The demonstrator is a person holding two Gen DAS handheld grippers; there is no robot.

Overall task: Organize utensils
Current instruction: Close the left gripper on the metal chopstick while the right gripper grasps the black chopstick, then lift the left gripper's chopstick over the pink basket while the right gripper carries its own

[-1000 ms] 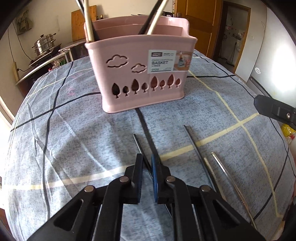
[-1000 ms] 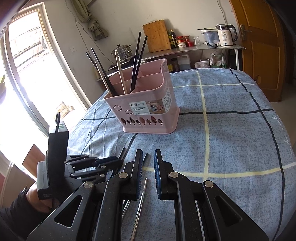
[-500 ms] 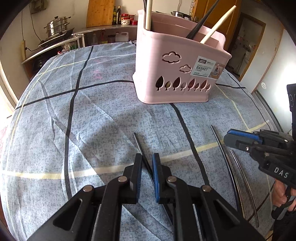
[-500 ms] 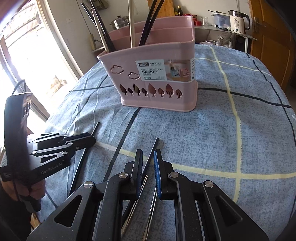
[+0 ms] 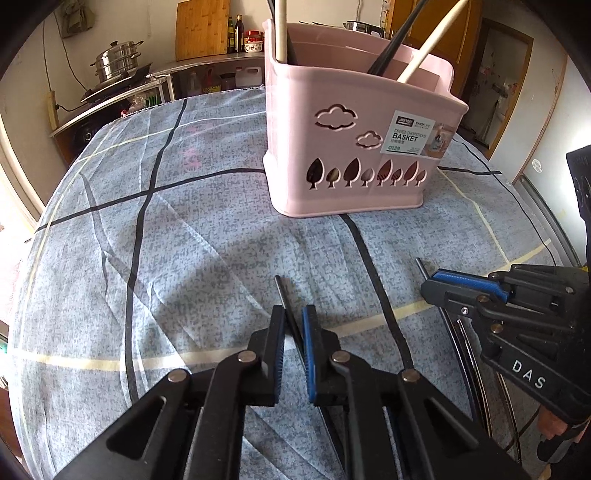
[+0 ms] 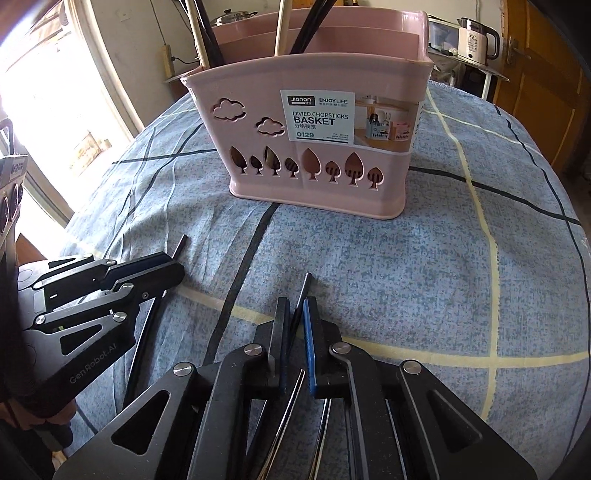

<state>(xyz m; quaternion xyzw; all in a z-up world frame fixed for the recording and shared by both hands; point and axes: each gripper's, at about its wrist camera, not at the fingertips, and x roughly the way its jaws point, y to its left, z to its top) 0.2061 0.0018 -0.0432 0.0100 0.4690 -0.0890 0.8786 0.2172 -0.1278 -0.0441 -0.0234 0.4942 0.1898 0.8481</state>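
A pink chopsticks basket [image 5: 354, 147] [image 6: 321, 147] stands on the blue checked cloth and holds several black and pale chopsticks upright. My left gripper [image 5: 293, 325] sits low over a black chopstick [image 5: 282, 295] that lies between its narrowly parted fingers. My right gripper [image 6: 294, 321] is narrowly parted around another black chopstick [image 6: 302, 295]; it also shows in the left wrist view [image 5: 443, 291]. Two metal chopsticks [image 6: 291, 413] lie under the right gripper. The left gripper shows in the right wrist view [image 6: 155, 273] over its black chopstick [image 6: 180, 245].
The blue cloth [image 5: 184, 229] covers the round table, whose edge falls away at left and right. A counter with a steel pot [image 5: 116, 62], bottles and a wooden board [image 5: 201, 27] stands behind. A kettle [image 6: 474, 37] and a door are at the back right.
Both grippers have moved down and forward toward the table. The right gripper now straddles a black chopstick. The basket looms larger in both views.
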